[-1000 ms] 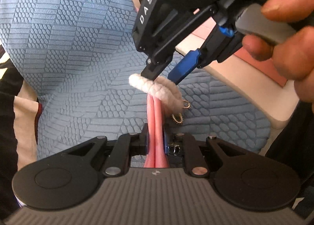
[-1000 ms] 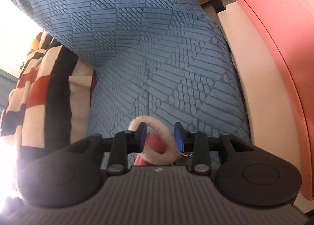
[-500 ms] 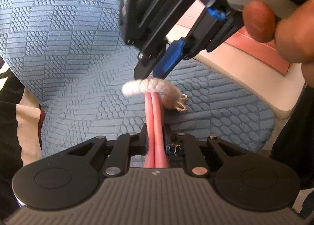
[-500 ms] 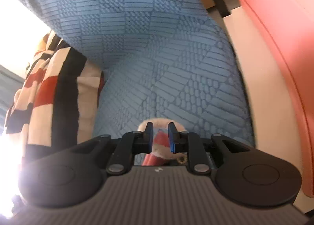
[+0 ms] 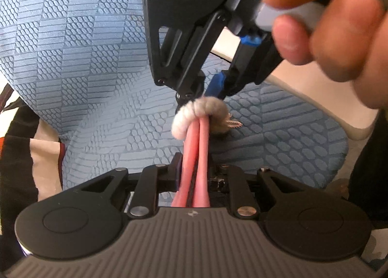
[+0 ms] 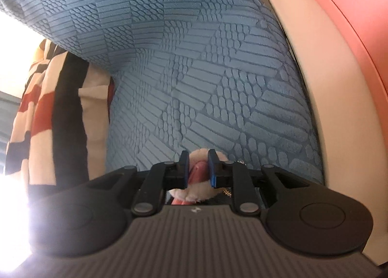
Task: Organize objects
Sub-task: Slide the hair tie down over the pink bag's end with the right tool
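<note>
The left hand-held gripper (image 5: 194, 168) pinches two pink straps (image 5: 195, 156) that rise over the blue textured cushion (image 5: 84, 59). A fluffy white loop (image 5: 194, 113) wraps their far end, and the right hand-held gripper (image 6: 197, 166) closes on that loop from above.

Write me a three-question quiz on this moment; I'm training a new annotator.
1. True or false: the left gripper is shut on the pink strands.
2. What does the right gripper pinch? A) the fluffy white band B) a spoon C) a cup
3. Fill in: behind both grippers lies a ___ textured cushion.
Key: 1 true; 2 A; 3 blue.
</note>
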